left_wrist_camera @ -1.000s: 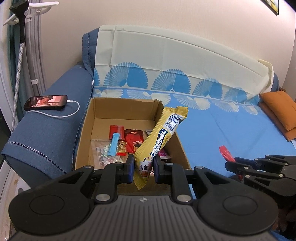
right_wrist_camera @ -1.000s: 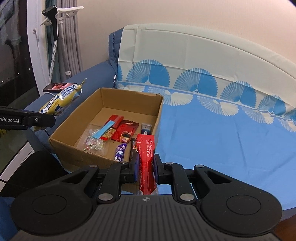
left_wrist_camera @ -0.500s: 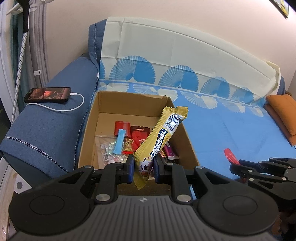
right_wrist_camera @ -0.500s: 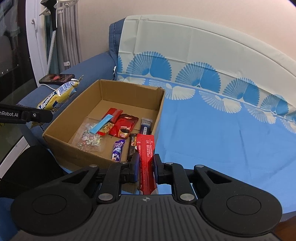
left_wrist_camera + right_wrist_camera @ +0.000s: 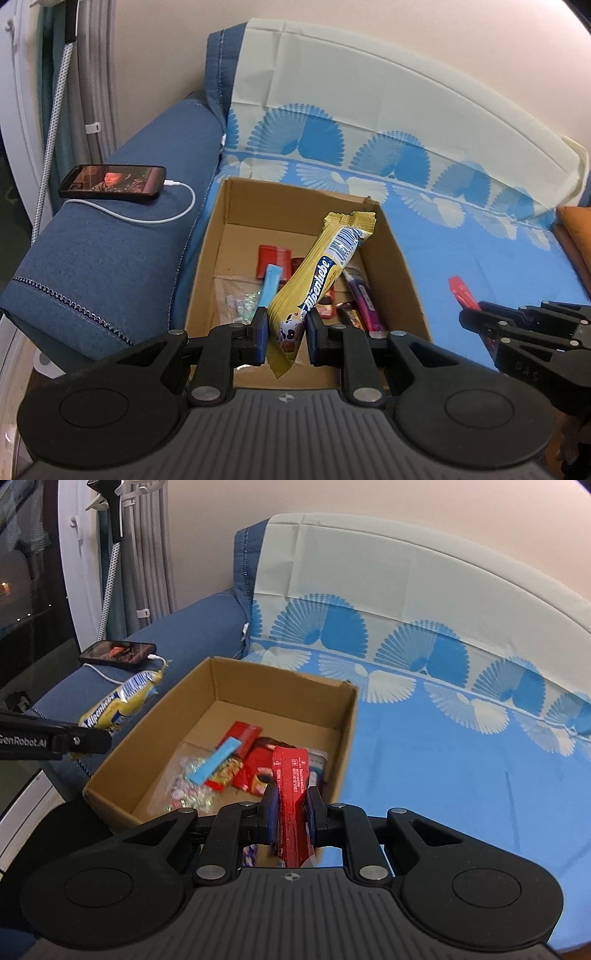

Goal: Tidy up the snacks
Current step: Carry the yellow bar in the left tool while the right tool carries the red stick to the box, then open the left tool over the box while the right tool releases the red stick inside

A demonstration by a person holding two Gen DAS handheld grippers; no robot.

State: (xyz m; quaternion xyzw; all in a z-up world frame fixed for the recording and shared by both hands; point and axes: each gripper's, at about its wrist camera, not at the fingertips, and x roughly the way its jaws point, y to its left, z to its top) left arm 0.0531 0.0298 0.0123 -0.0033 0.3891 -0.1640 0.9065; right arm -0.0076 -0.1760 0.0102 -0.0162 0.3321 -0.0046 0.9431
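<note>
Sofa's box looms nearer both tools.

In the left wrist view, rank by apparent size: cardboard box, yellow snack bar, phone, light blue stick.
1. cardboard box, clearly largest.
2. yellow snack bar, held close to the camera by the left gripper, so its lead over the phone is unsure.
3. phone.
4. light blue stick, smallest.
</note>
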